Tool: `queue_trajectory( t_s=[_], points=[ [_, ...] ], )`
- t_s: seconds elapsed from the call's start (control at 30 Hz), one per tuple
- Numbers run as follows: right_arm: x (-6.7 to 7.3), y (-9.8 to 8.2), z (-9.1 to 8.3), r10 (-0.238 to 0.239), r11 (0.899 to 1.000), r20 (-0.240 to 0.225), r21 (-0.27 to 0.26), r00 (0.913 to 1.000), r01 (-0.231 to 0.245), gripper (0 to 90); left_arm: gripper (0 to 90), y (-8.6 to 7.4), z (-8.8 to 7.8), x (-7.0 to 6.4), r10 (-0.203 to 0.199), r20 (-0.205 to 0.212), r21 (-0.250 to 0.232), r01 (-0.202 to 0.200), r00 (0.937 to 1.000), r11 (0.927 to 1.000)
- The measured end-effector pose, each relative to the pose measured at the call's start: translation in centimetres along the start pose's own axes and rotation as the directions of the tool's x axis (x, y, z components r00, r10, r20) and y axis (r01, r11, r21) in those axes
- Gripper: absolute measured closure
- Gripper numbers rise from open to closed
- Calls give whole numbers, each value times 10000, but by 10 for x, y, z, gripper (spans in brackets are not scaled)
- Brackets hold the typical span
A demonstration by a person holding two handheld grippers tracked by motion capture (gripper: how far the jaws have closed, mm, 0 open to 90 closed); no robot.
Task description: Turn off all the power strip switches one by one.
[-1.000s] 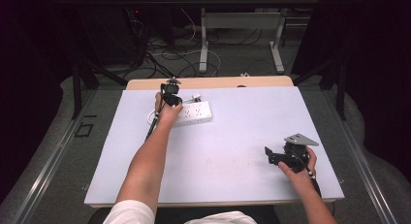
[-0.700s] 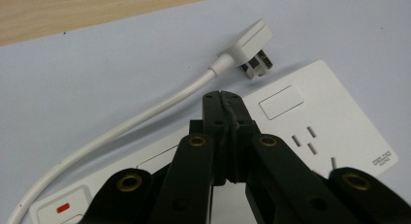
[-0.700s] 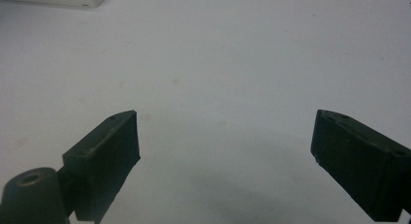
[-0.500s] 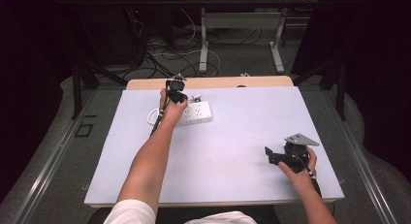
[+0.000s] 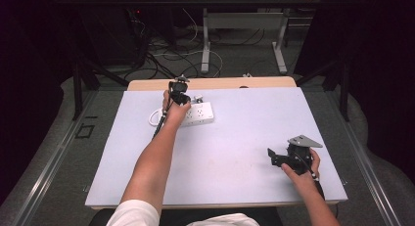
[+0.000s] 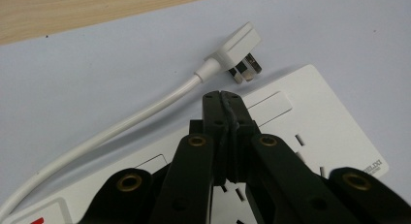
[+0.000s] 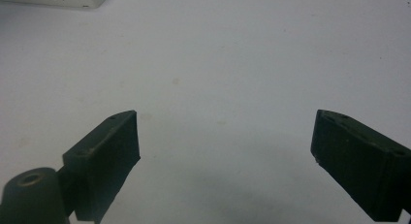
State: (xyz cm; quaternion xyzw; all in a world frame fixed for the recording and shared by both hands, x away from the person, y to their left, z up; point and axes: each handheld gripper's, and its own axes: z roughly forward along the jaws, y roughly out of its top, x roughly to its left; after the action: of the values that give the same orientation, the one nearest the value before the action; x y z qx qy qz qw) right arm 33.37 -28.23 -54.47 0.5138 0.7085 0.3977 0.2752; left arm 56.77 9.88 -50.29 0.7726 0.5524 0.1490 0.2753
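The white power strip is lying in the upper left of the high view, its plug unplugged beside it. The left gripper, jaws pressed together and empty, is being held over the strip. The right gripper, jaws wide and empty, is being rested at lower right. Judging by this, plugging in is not yet being started.

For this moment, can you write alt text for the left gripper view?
The left gripper, its two black jaws shut together with nothing between them, hangs over a white plastic power strip on a pale table. Just beyond its tips lies a white three-pin plug on a thick white cable.
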Motion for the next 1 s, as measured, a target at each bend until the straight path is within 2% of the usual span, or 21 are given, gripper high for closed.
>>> queue_trajectory(
  t_s=[0.3, 0.53, 0.77, 0.8, 1.0],
  points=[
    [2, 0, 0, -90, 10000, -62, -21, 9999, 90, 94, 900, -2, 9, -3, -57, 45, 183, 56, 10000, 9998],
    [1, -1, -1, 94, 9999, 18, -37, 10000, -94, 95, 900, -3, 14, -6, 37, 46, 352, -39, 10000, 9994],
    [2, -1, -1, 60, 10000, -6, -20, 10000, -60, 94, 895, -4, 15, -6, 173, -127, 408, -168, 9998, 9990],
    [2, -1, -1, 50, 10000, -10, -22, 10000, -50, 94, 895, -4, 14, -6, 48, -129, 434, -43, 9999, 9990],
    [1, -1, -1, -92, 10000, -58, -17, 9999, 92, 94, 893, -4, 15, -5, -27, -77, 432, 31, 10000, 9991]
  ],
)
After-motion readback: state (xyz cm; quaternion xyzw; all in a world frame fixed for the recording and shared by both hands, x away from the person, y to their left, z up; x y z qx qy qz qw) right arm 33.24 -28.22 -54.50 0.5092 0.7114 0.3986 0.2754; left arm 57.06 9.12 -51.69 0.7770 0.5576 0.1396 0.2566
